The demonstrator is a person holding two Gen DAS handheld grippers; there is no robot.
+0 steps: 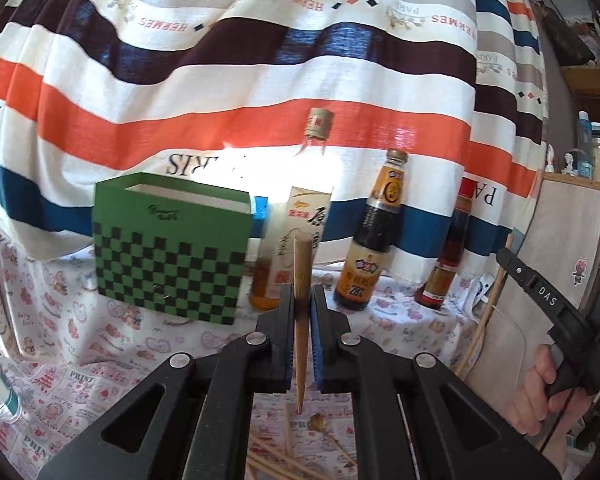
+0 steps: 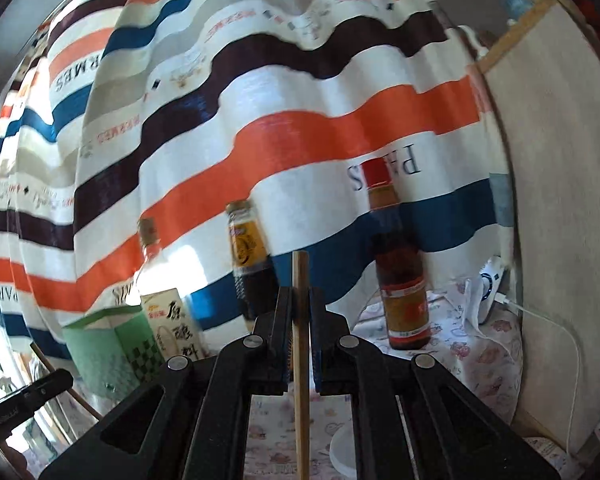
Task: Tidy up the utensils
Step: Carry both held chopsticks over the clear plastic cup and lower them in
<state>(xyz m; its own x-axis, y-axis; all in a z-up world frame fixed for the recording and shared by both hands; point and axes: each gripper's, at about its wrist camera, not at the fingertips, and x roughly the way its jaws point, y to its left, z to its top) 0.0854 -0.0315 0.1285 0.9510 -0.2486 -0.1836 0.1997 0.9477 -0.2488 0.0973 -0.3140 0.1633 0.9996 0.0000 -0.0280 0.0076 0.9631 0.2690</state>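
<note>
Left wrist view: left claw (image 1: 301, 300) clamps a chopstick (image 1: 301, 280), hiding its middle. Right claw (image 2: 301, 320) clamps another chopstick (image 2: 301, 360), its lower end cut off.

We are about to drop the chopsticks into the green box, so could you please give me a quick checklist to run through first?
1. Left gripper shut on its chopstick: ok, stick upright between the fingers.
2. Right gripper shut on its chopstick: ok.
3. Green checkered box upright with its top open: ok.
4. Inside of the box free: cannot tell, hidden from both views.
5. Bottles beside the box, such as the dark sauce bottle, standing clear of the opening: ok.
6. All chopsticks collected: not ok, loose sticks lie on the tablecloth below.
</note>
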